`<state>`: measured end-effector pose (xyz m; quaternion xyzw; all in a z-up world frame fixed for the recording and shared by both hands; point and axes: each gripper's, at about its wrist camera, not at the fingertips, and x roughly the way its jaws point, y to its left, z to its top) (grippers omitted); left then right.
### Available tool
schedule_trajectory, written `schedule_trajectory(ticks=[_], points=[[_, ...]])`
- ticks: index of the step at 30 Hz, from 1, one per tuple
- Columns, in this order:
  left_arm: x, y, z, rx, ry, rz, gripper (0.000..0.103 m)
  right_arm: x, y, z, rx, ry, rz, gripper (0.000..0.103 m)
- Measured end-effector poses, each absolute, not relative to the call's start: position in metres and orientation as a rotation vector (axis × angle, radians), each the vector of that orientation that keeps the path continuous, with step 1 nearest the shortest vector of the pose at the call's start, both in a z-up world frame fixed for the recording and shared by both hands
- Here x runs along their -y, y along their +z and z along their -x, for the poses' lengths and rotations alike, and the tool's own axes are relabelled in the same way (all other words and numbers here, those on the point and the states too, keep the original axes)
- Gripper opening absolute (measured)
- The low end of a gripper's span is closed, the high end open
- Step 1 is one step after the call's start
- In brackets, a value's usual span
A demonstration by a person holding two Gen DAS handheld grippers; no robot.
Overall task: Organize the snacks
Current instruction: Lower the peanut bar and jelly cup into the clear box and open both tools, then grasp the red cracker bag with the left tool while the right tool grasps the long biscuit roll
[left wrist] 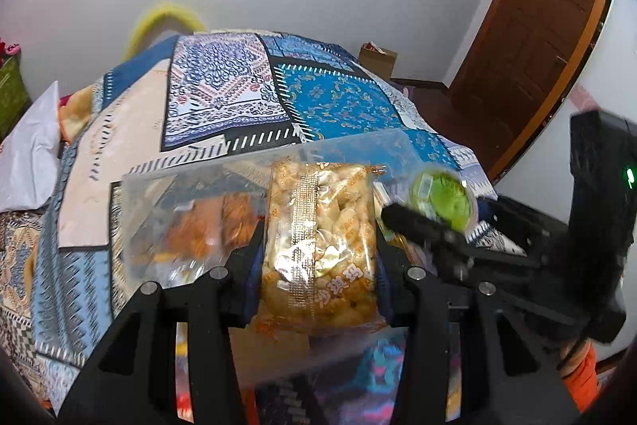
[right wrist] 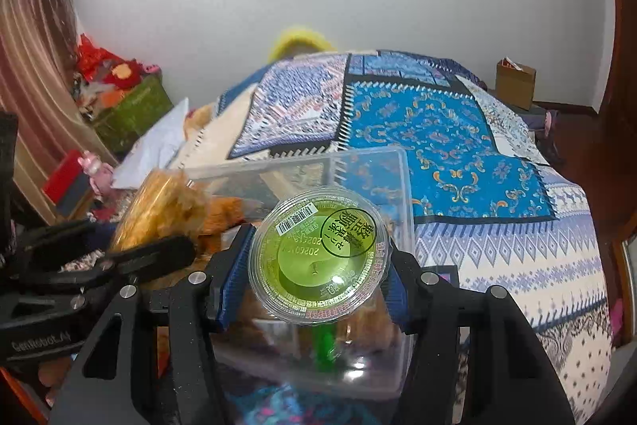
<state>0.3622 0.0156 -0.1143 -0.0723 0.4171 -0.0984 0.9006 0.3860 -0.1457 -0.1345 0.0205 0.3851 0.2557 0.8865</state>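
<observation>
Snacks in hand number two. A clear-wrapped rectangular pack of pale golden puffed-rice cake (left wrist: 318,237) stands upright at lower centre of the left wrist view, clamped between the pads of the left gripper (left wrist: 318,253), whose jaws sit narrow against its sides. A round clear plastic cup of green jelly with a printed film lid (right wrist: 318,253) sits at lower centre of the right wrist view, held across its rim by the right gripper (right wrist: 318,265), jaws part-way closed on it.

Both items hang above a clear rectangular plastic storage box (right wrist: 402,186), which rests on the patterned blue patchwork bedspread (right wrist: 438,130). A clear bag of orange-brown fried pieces (left wrist: 199,222) already lies in the box.

Risks, as judged:
- The two grippers converge on one box and are near each other; a clash could knock either item loose.
- The cup is gripped at its rim only, so it may tilt or slip out.
- The pack's slick wrapper may slide down between the pads.
- The soft bed may let the box tip if loaded at one edge.

The right wrist view alone shows the lid print, the box's far corner and a green piece (right wrist: 324,341) beneath the cup. The left wrist view alone shows the pack's lettering and a brown door (left wrist: 537,26) at upper right.
</observation>
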Motion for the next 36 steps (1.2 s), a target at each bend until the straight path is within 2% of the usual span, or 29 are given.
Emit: schedule_trajectory(ticks=[9, 16, 22, 27, 36], points=[[-0.019, -0.108, -0.375, -0.818, -0.216, 0.172, 0.047, 0.158, -0.130, -0.392, -0.803, 0.553, -0.083, 0.059], [-0.021, -0.092, -0.341, -0.814, -0.176, 0.110, 0.047, 0.162, -0.103, -0.359, -0.767, 0.574, -0.060, 0.060], [-0.030, -0.091, -0.290, -0.846, -0.145, 0.066, 0.048, 0.171, -0.096, -0.310, -0.767, 0.593, 0.005, 0.064], [-0.038, -0.103, -0.244, -0.896, -0.123, 0.053, 0.048, 0.177, -0.116, -0.263, -0.817, 0.594, 0.085, 0.071], [-0.056, -0.140, -0.182, -0.998, -0.102, 0.077, 0.048, 0.182, -0.176, -0.223, -0.999, 0.638, 0.187, 0.072]])
